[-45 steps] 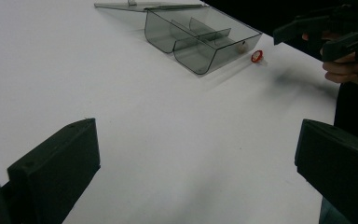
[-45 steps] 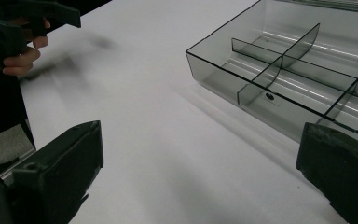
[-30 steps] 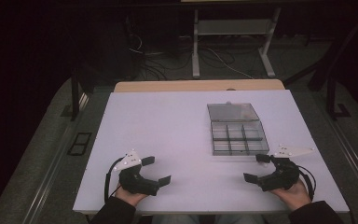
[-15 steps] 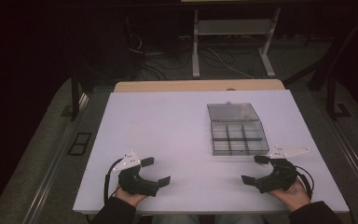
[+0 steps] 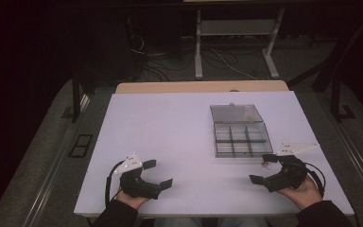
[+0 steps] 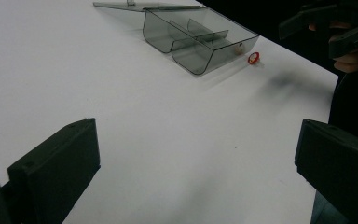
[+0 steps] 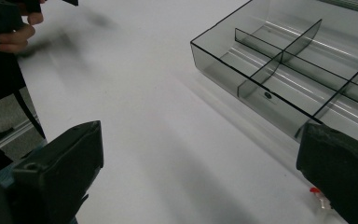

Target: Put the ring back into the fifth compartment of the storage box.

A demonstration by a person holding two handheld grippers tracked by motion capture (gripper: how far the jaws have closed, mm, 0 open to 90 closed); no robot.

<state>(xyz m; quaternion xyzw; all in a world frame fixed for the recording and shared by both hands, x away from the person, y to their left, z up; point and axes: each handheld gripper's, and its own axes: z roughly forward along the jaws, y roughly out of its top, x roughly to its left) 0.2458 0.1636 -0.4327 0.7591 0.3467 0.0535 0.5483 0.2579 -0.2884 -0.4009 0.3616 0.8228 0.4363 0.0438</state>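
Observation:
A clear grey compartment box sits right of the table's middle with its lid lying open behind it; its cells look empty. The same box is in both gripper views. A small red ring lies on the table by the box's near right corner, and a tiny red-and-clear piece lies by my right jaw. My left gripper rests open near the front left edge. My right gripper is open just in front of the box. Neither holds anything.
The white table has bare room between and ahead of the grippers. A wooden strip runs along its far edge. Beyond are a dark floor, cables and a metal stand. The table's front edge is close under both hands.

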